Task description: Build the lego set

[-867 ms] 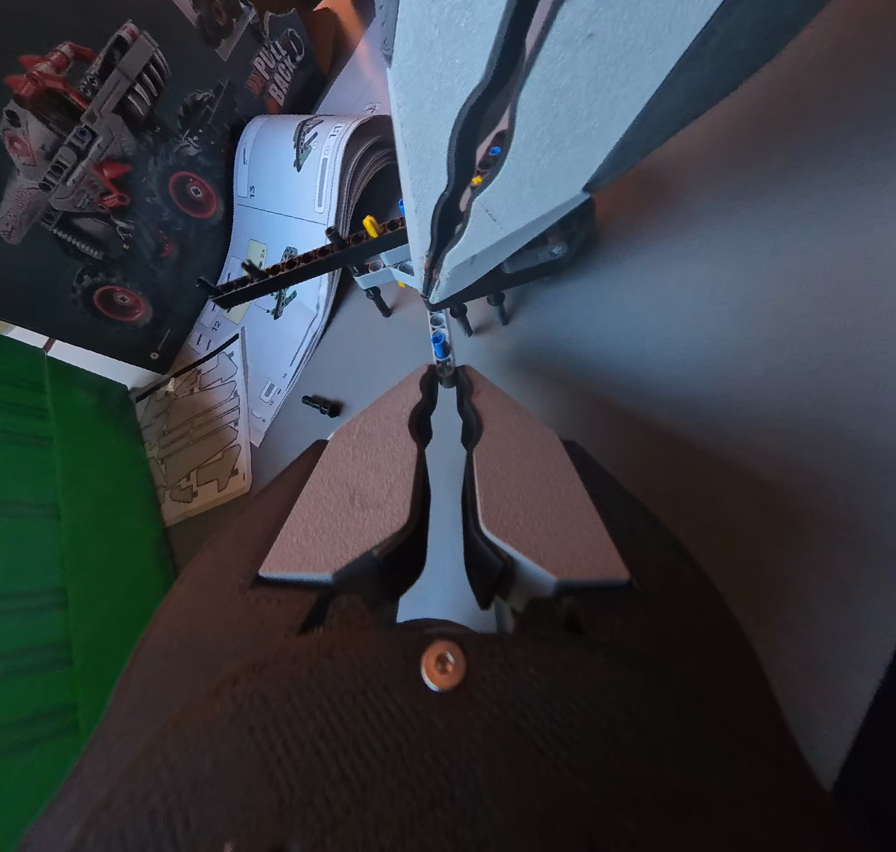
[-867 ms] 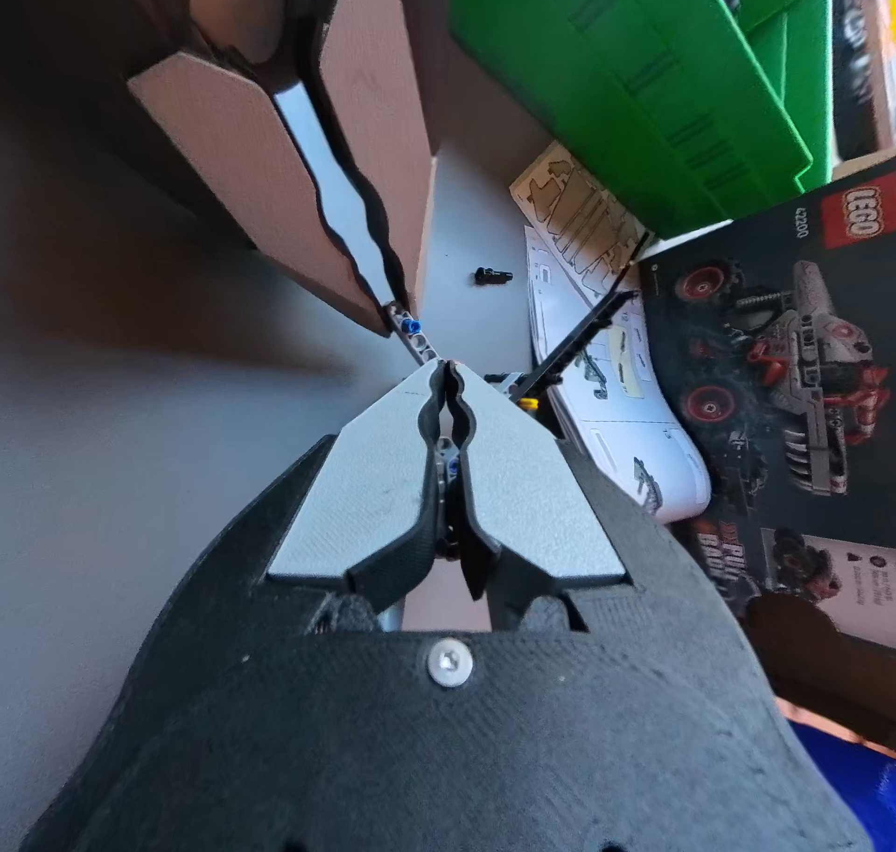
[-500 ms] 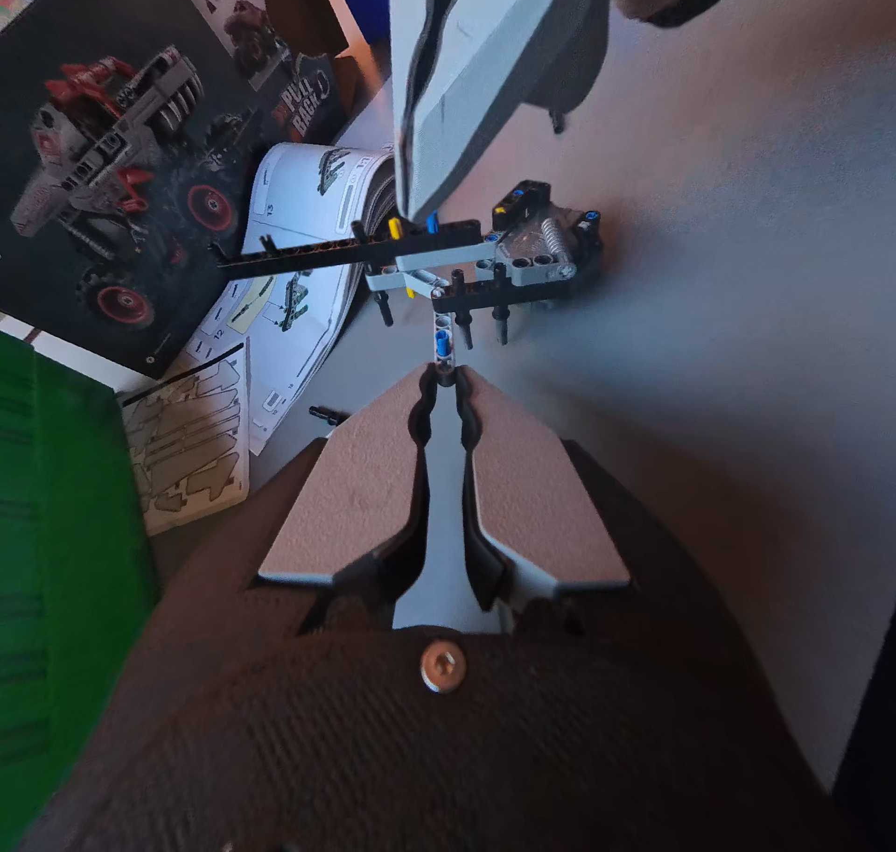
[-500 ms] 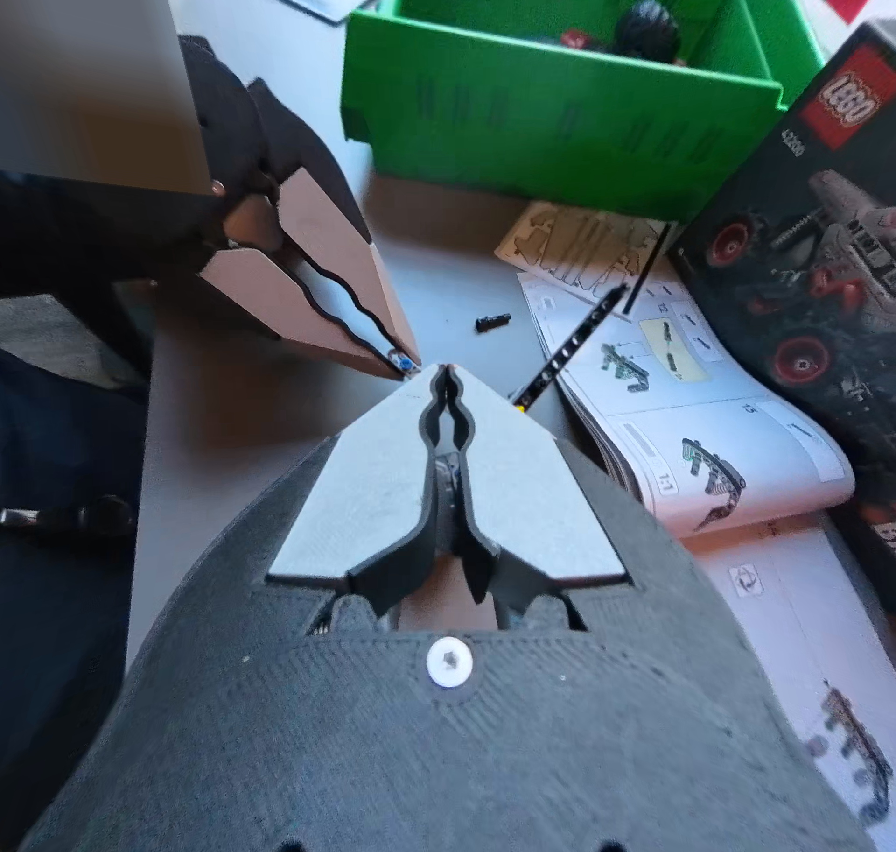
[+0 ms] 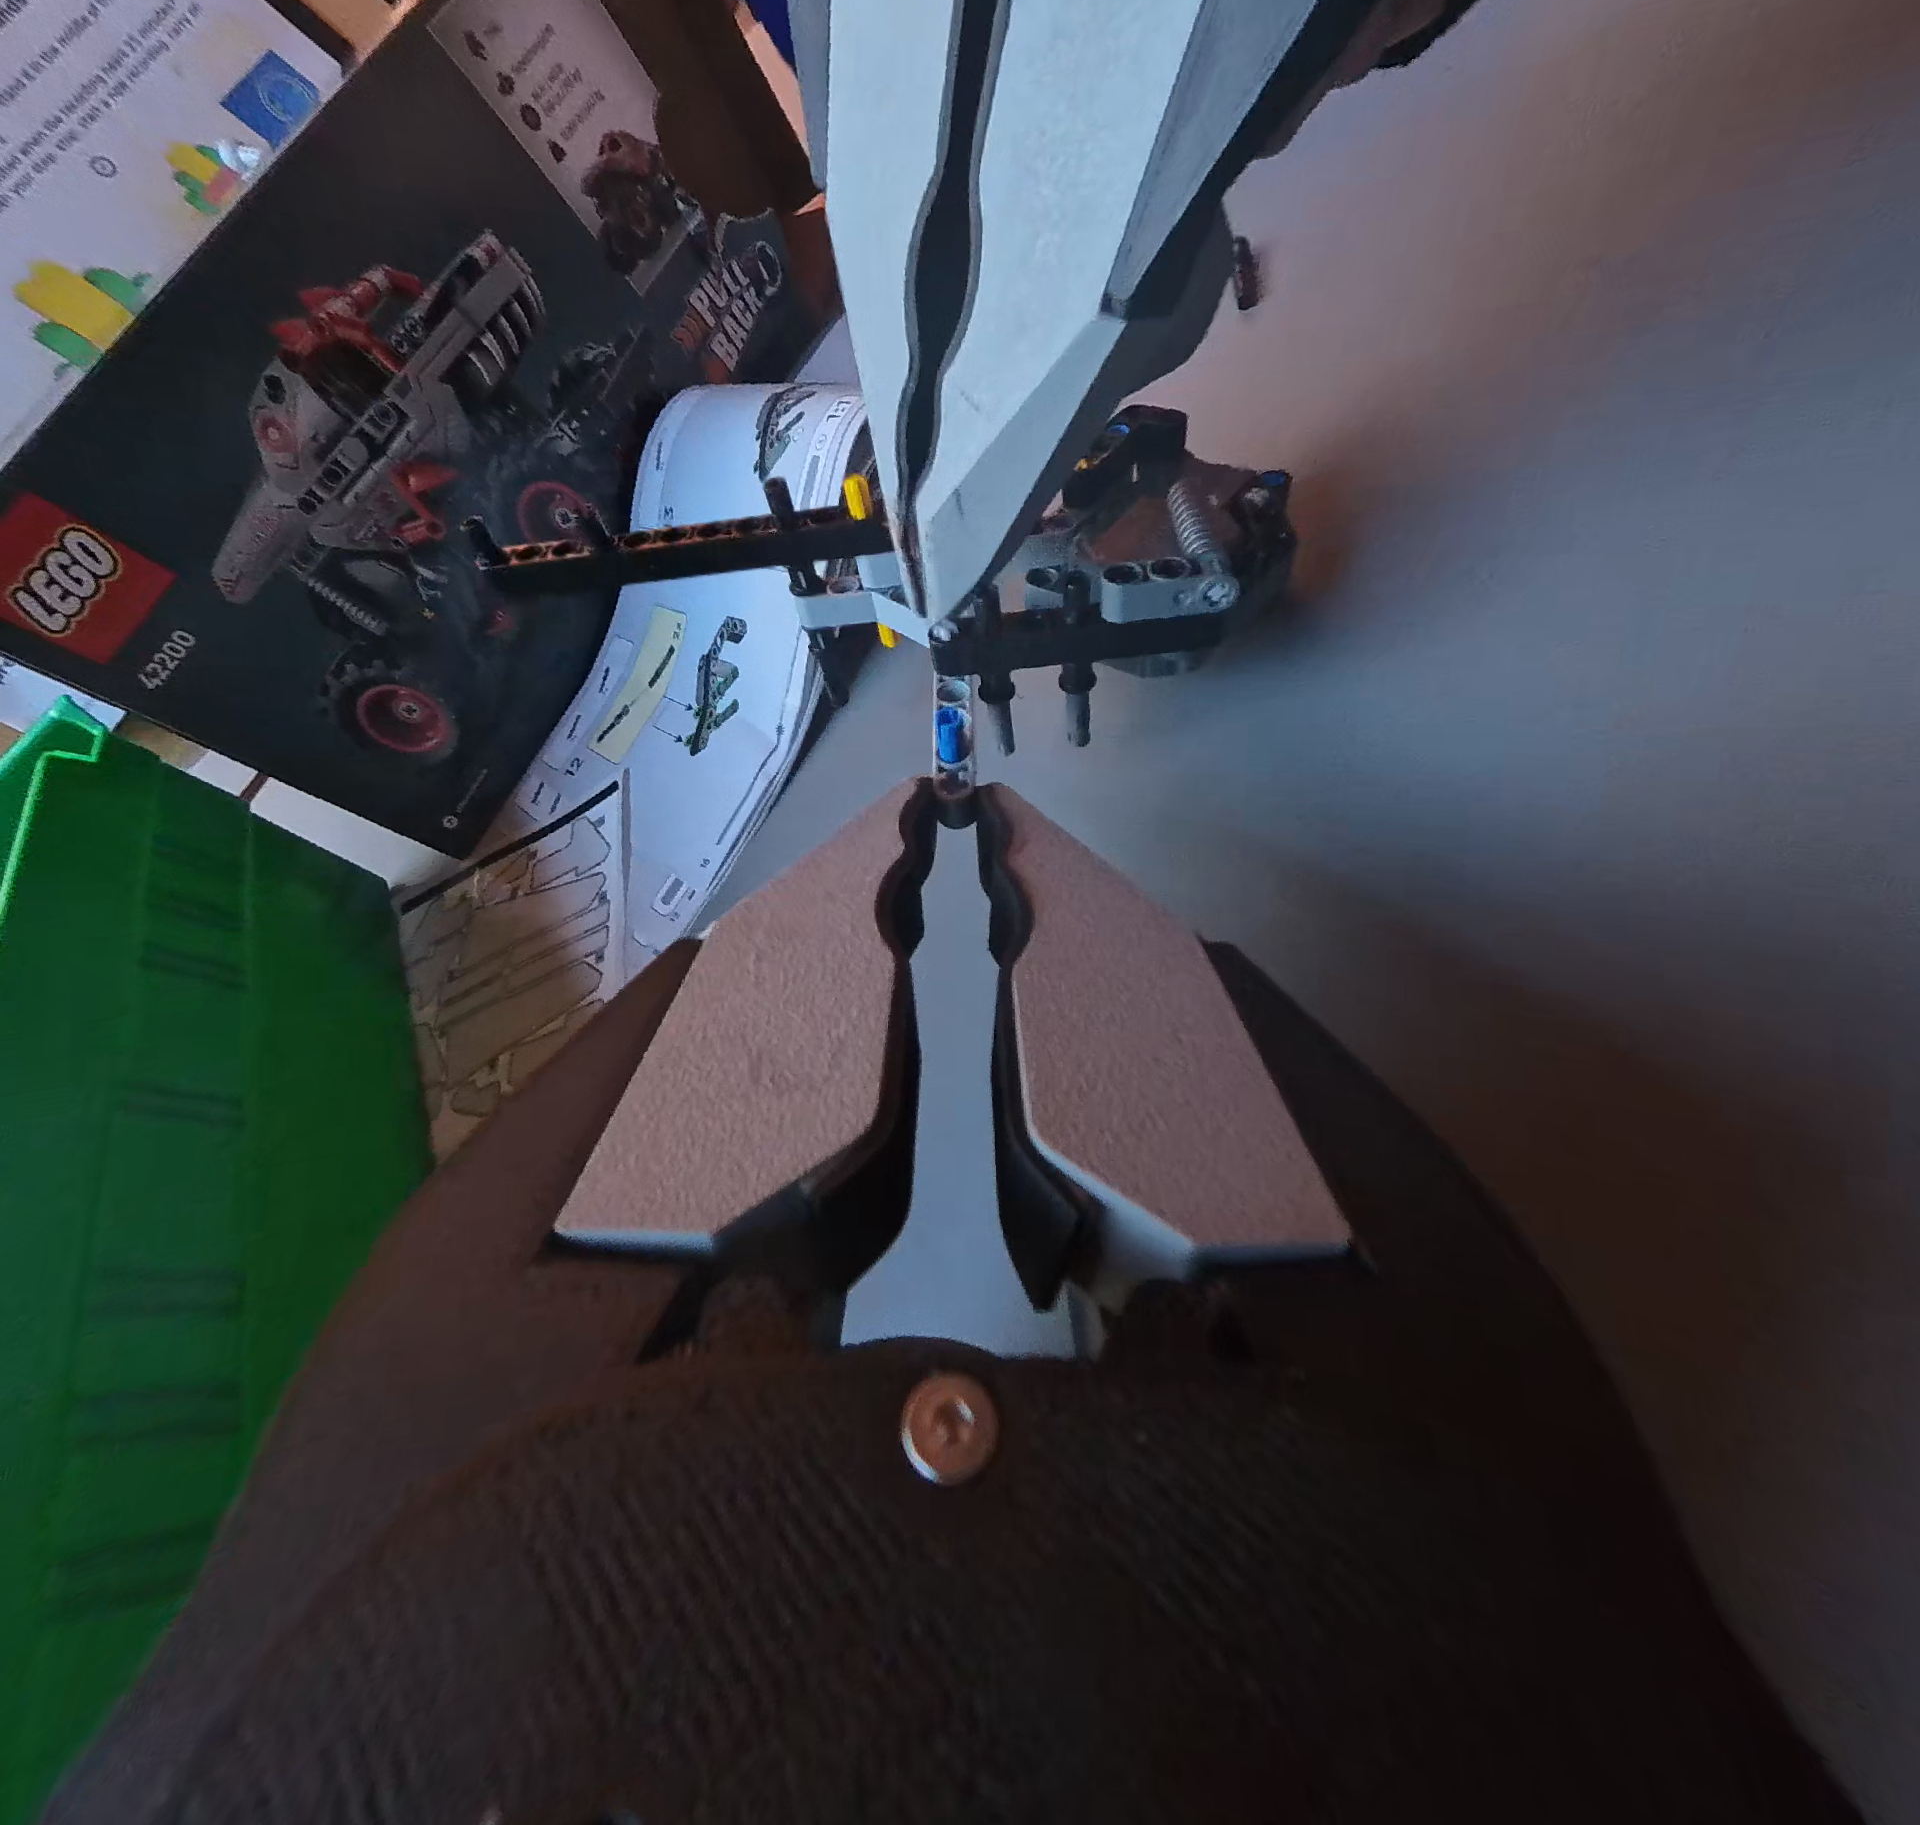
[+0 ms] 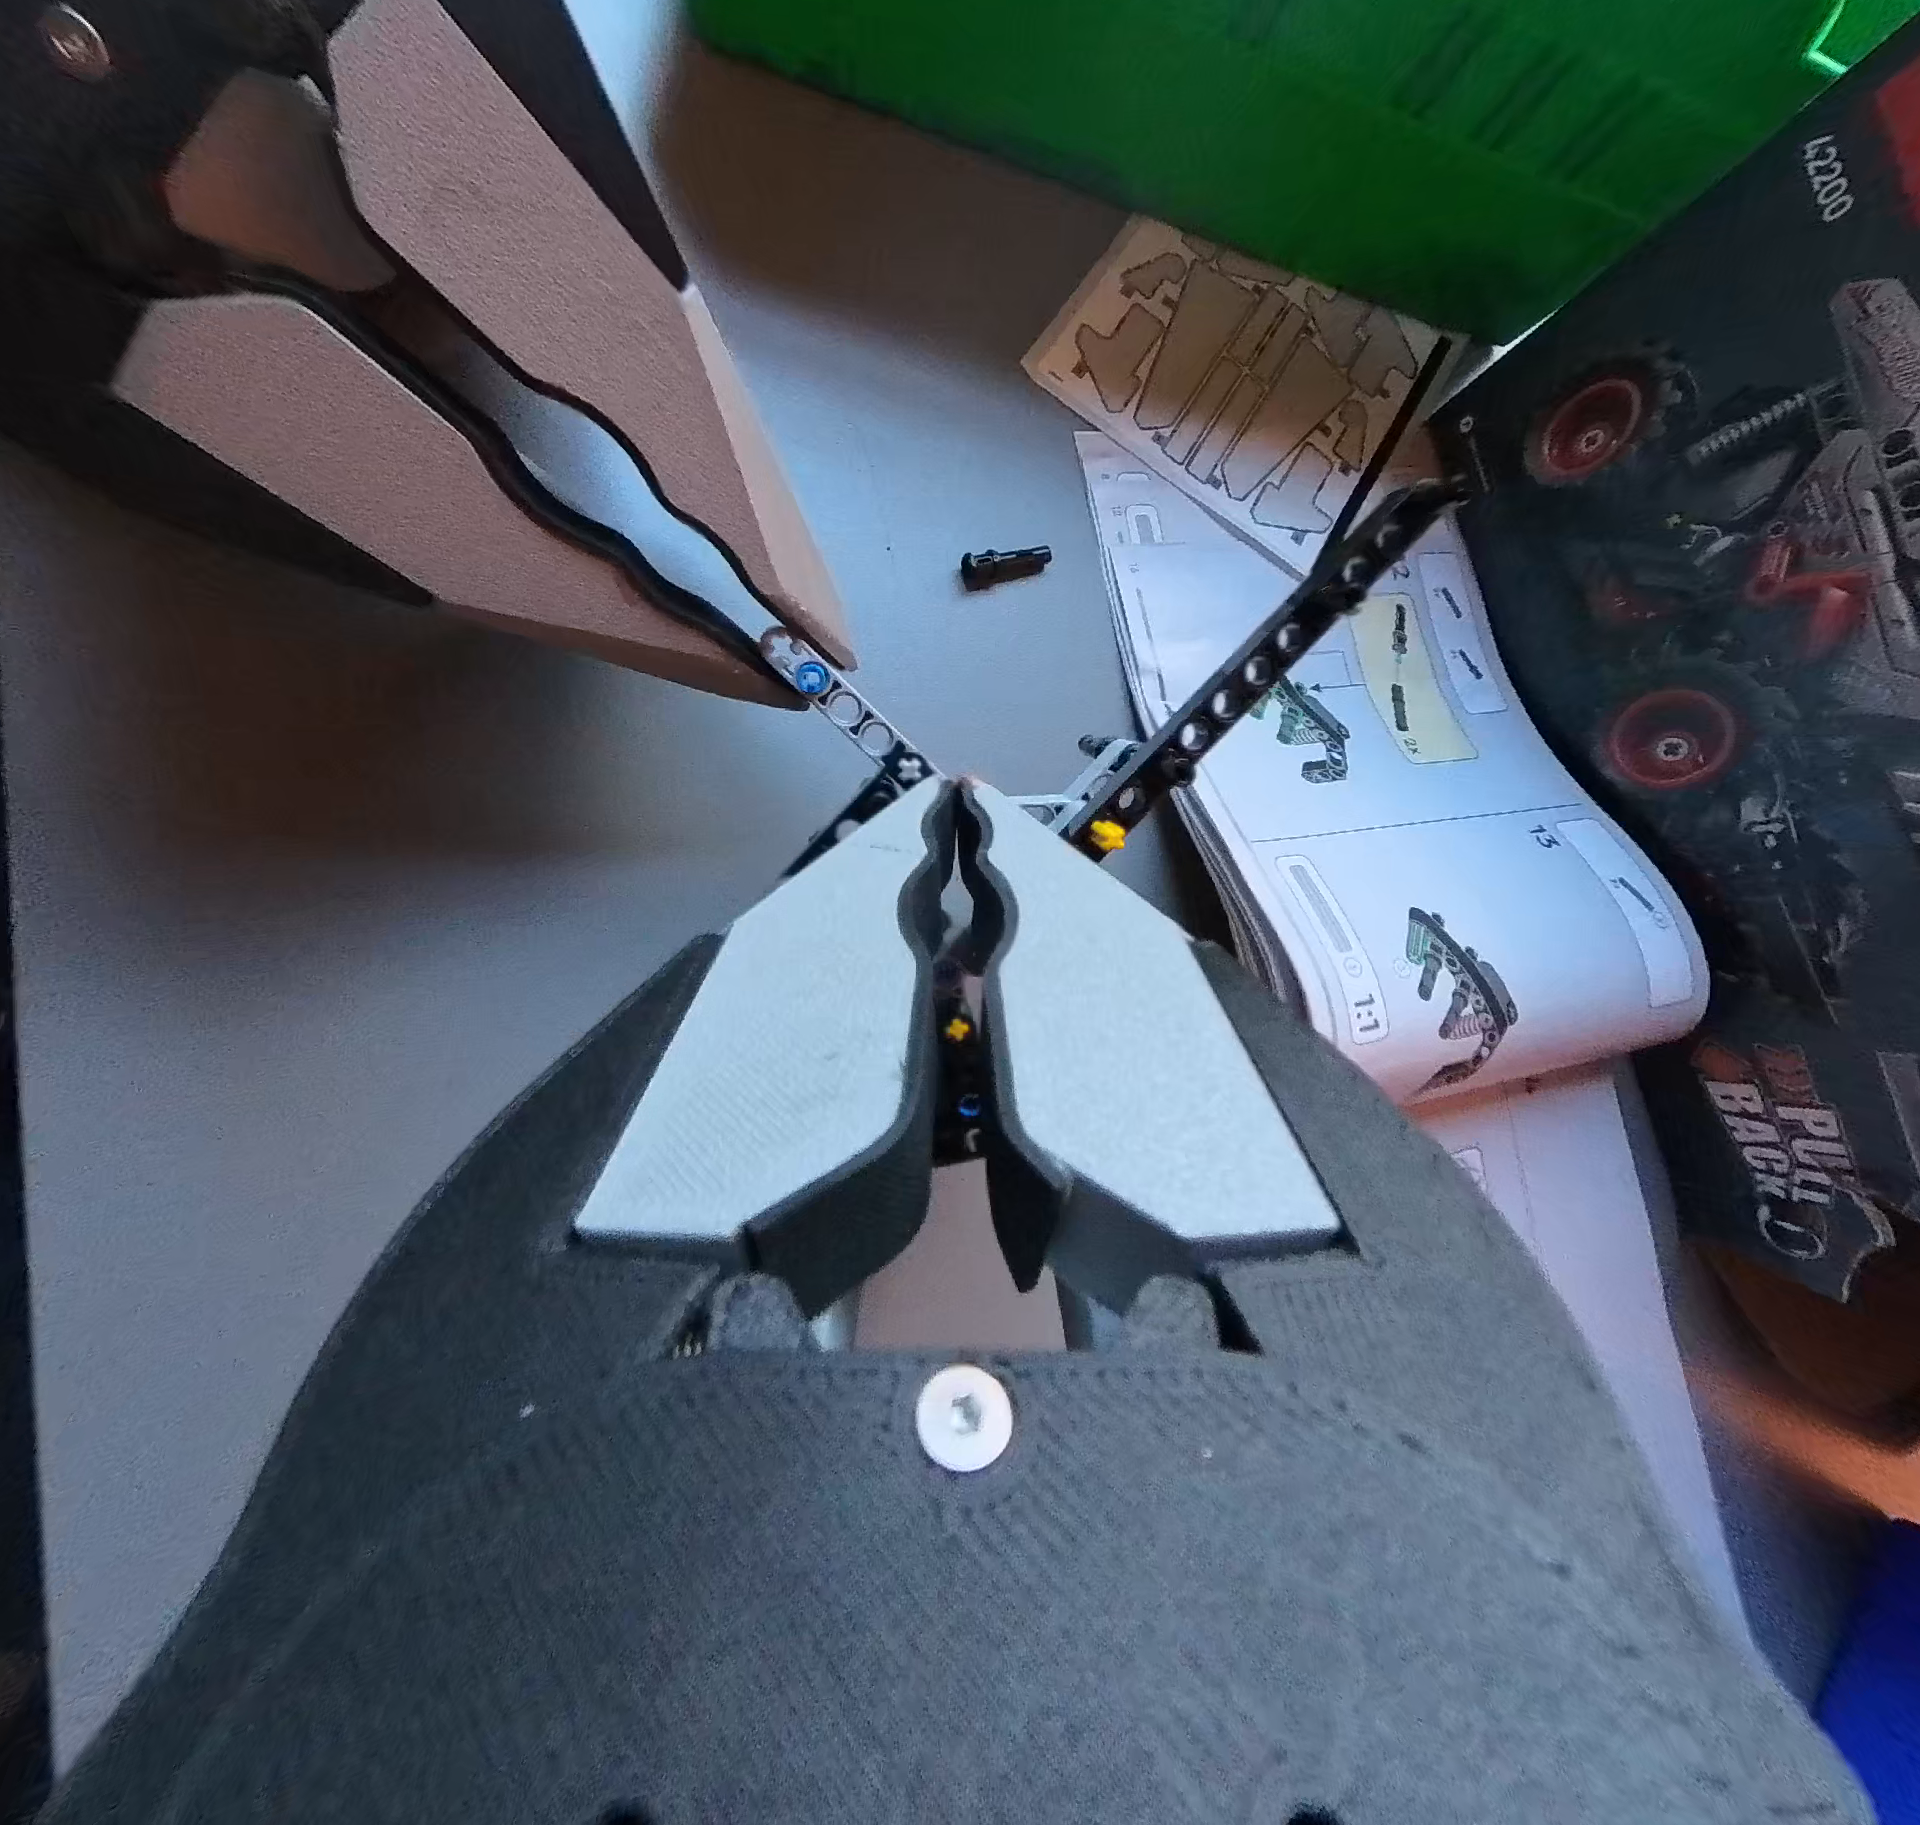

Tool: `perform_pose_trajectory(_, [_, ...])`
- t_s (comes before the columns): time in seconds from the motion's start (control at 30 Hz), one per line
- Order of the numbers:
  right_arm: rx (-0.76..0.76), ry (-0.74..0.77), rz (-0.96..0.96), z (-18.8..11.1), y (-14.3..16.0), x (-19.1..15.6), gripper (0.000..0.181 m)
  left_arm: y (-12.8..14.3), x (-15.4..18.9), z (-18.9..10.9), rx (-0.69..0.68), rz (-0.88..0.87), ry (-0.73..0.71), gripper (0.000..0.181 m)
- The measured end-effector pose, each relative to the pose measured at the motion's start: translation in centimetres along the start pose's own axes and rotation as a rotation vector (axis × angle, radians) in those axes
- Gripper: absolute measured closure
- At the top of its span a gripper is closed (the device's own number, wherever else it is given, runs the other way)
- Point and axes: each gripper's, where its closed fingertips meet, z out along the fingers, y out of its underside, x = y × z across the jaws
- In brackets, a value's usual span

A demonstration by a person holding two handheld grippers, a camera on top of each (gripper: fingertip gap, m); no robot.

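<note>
I am pinching a small grey beam (image 5: pixel 952 736) in the left gripper (image 5: pixel 952 801), its jaws closed on the end so the free holes are pointing at the half-built frame (image 5: pixel 1101 591). The right gripper (image 6: pixel 958 788) is clamping that frame above the tabletop (image 6: pixel 208 944) to steady it. Only the right view is showing a loose black pin (image 6: pixel 1003 566).

Wrist cams face-to-face, close; share booklet (image 5: pixel 727 570).
</note>
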Motion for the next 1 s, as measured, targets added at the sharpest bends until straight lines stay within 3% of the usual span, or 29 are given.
perform_pose_trajectory(0.03, [-0.005,-0.004,-0.002,0.0,0.1,0.0,0.181,0.0,0.0,0.0,0.004,0.004,-0.003,0.177])
perform_pose_trajectory(0.17, [0.041,-0.004,0.005,-0.9,-0.5,0.7,0.181,-0.2,-1.0,0.0,0.023,0.064,-0.082,0.177])
perform_pose_trajectory(0.33, [0.211,-0.061,-0.003,-2.8,-1.9,0.3,0.181,-1.1,-1.4,-0.6,0.075,0.151,-0.163,0.177])
perform_pose_trajectory(0.53, [0.463,0.022,-0.028,-6.8,-3.1,1.3,0.181,-4.0,-2.5,-2.3,0.115,0.578,-0.459,0.178])
perform_pose_trajectory(0.57, [0.513,0.027,-0.017,-7.9,-3.3,1.7,0.177,-4.2,-2.1,-2.2,0.121,0.635,-0.463,0.178])
perform_pose_trajectory(0.63, [0.576,0.004,0.017,-8.9,-2.9,2.2,0.148,-4.5,-1.5,-2.4,0.143,0.726,-0.475,0.178])
perform_pose_trajectory(0.8, [0.53,-0.104,-0.026,-7.4,-1.7,0.1,0.149,-5.0,-0.4,-2.6,0.178,0.904,-0.498,0.178])
perform_pose_trajectory(0.93, [0.483,-0.224,-0.017,-5.7,-2.1,-2.8,0.136,-5.6,0.1,-1.9,0.178,0.91,-0.492,0.179])
perform_pose_trajectory(1.0, [0.457,-0.169,-0.044,-5.0,-2.1,-2.8,0.133,-5.7,0.0,-1.8,0.185,0.885,-0.487,0.181])
